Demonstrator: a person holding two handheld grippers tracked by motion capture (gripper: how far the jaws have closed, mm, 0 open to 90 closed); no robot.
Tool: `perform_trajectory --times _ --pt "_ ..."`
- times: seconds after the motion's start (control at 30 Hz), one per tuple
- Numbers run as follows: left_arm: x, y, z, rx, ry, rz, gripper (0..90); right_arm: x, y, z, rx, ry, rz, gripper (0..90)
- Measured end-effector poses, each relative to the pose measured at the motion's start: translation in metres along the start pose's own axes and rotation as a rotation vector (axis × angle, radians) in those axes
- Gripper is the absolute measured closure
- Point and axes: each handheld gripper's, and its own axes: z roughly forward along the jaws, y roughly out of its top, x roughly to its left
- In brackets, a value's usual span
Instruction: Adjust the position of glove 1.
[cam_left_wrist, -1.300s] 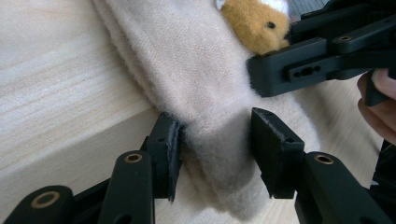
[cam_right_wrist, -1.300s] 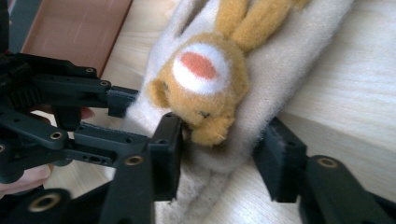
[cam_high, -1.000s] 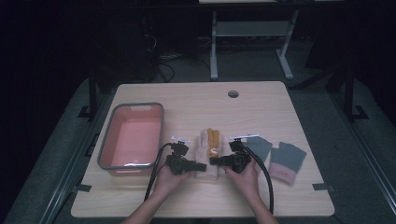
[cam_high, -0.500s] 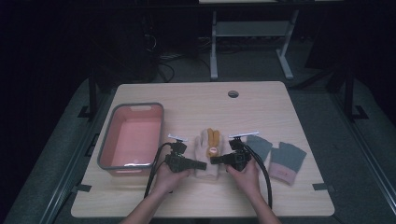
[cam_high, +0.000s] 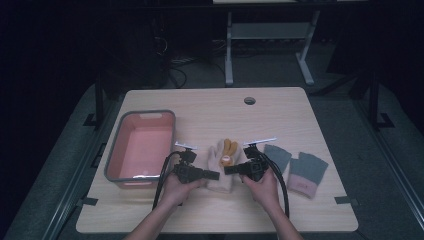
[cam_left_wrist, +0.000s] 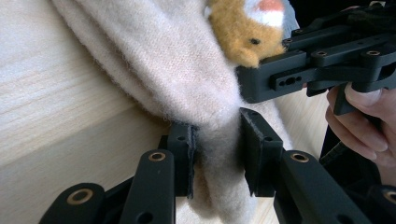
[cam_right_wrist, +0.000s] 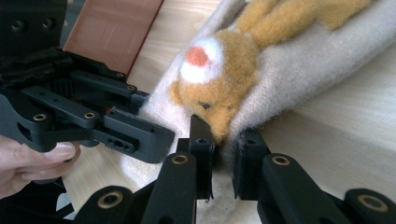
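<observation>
At the middle of the tabletop (cam_high: 280, 115), the cream glove (cam_high: 220, 167) is lying flat. The left tongs (cam_left_wrist: 215, 149) and right tongs (cam_right_wrist: 224, 151), having just been closing, are now pinching its cuff edges from either side, so a lift toward the pink bin (cam_high: 142, 147) is probably coming.

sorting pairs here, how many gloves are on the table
3: a cream glove with an orange animal patch, pinched between both grippers at the table's middle, and two grey gloves lying side by side to its right. Another might hide underneath.
</observation>
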Motion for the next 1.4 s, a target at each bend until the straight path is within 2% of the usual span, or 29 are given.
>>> perform_trajectory --times 0.23,0.3,0.47,0.5,0.73,1.13,1.4 --pt "-0.007 0.004 -0.009 -0.014 -0.006 0.018 67.8 0.008 0.005 -0.006 -0.007 0.000 -0.018 80.8" --pt "-0.010 0.006 -0.013 -0.022 -0.008 0.028 67.8 0.013 0.008 -0.010 -0.015 -0.003 -0.036 80.9" --pt "-0.015 0.011 -0.022 -0.029 -0.015 0.042 67.8 0.019 0.013 -0.014 -0.016 0.000 -0.037 80.9" --pt "-0.016 0.012 -0.023 -0.031 -0.015 0.043 67.8 0.020 0.014 -0.015 -0.020 0.000 -0.052 81.0" --pt "-0.022 0.020 -0.034 -0.043 -0.008 0.062 67.8 0.028 0.022 -0.021 -0.026 0.018 -0.046 81.1" --pt "-0.028 0.029 -0.048 -0.064 -0.008 0.077 67.9 0.041 0.035 -0.028 -0.035 0.014 -0.082 81.1" --pt "-0.031 0.039 -0.059 -0.078 -0.003 0.087 68.0 0.048 0.047 -0.031 -0.034 0.025 -0.085 81.1"
